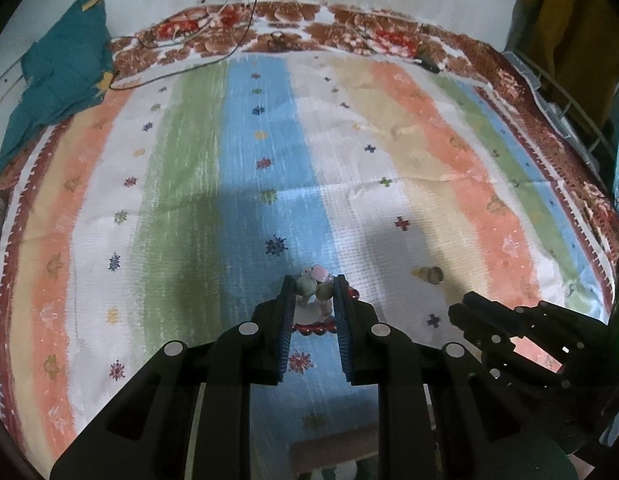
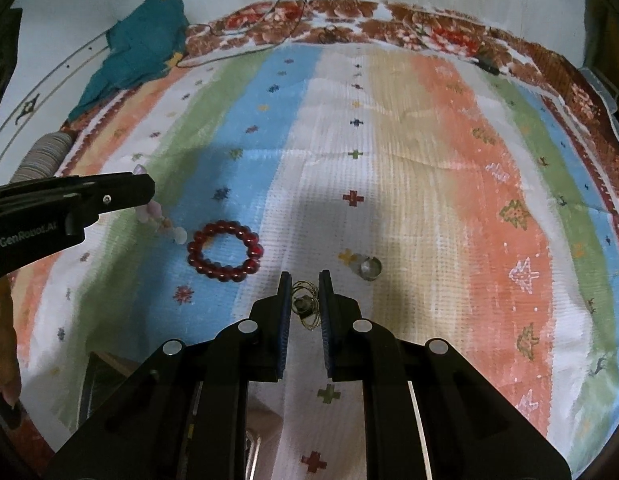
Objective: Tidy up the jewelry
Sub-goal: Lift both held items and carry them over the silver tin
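Note:
My left gripper (image 1: pixel 314 286) is shut on a pale bead bracelet (image 1: pixel 315 285) with green, white and pink stones; its tail (image 2: pixel 161 220) hangs under the left gripper's finger (image 2: pixel 109 196) in the right wrist view. A dark red bead bracelet (image 2: pixel 223 251) lies flat on the striped cloth, and part of it (image 1: pixel 314 328) shows between my left fingers. My right gripper (image 2: pixel 304 294) is closed around a thin gold wire ring piece with a dark stone (image 2: pixel 305 305). A clear-stone ring (image 2: pixel 367 267) lies just right of it and also shows in the left wrist view (image 1: pixel 432 275).
The striped cloth (image 1: pixel 269 152) covers a bed. A teal garment (image 1: pixel 57 76) lies at the far left corner, with black cables (image 1: pixel 229 20) along the far edge. A wooden box edge (image 1: pixel 337 452) shows below my left gripper. A rack (image 1: pixel 569 120) stands at the right.

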### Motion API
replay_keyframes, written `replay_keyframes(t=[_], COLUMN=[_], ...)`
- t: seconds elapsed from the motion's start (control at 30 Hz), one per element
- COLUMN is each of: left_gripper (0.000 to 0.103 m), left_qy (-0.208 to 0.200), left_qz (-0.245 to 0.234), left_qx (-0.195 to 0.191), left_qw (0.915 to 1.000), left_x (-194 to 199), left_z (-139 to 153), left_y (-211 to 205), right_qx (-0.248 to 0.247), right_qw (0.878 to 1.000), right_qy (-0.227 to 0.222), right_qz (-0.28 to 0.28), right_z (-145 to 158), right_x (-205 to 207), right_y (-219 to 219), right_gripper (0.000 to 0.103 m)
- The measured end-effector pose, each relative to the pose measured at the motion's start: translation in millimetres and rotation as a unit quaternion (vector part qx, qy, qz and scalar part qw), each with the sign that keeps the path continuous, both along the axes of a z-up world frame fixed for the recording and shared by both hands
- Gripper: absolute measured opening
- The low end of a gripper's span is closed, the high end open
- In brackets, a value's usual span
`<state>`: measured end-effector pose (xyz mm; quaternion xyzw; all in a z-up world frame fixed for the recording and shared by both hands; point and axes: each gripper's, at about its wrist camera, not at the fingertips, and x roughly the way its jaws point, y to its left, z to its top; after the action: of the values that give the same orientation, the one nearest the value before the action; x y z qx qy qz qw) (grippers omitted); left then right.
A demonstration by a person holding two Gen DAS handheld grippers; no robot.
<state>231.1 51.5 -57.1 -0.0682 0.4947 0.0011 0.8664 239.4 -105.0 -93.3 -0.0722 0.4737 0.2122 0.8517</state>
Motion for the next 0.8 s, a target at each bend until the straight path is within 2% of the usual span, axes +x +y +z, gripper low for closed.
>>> replay_keyframes(t=[0.23, 0.8], left_gripper=[0.019, 0.019], left_qy=[-0.023, -0.066], left_qz=[-0.012, -0.031], left_qx=[0.006, 0.007], left_qw=[0.9996, 0.9973], left_x=[-18.3, -66.8], left_z=[17.0, 50.8], left_y=[-8.8, -19.9], right_qx=[0.004, 0.032], right_qw=[1.0, 0.998], right_qy=[-0.022, -0.046], right_qz=[0.001, -0.004], right_z=[16.5, 39.9], right_x=[-14.3, -39.3], right_y=[-3.6, -17.8], right_gripper=[0.014, 0.014])
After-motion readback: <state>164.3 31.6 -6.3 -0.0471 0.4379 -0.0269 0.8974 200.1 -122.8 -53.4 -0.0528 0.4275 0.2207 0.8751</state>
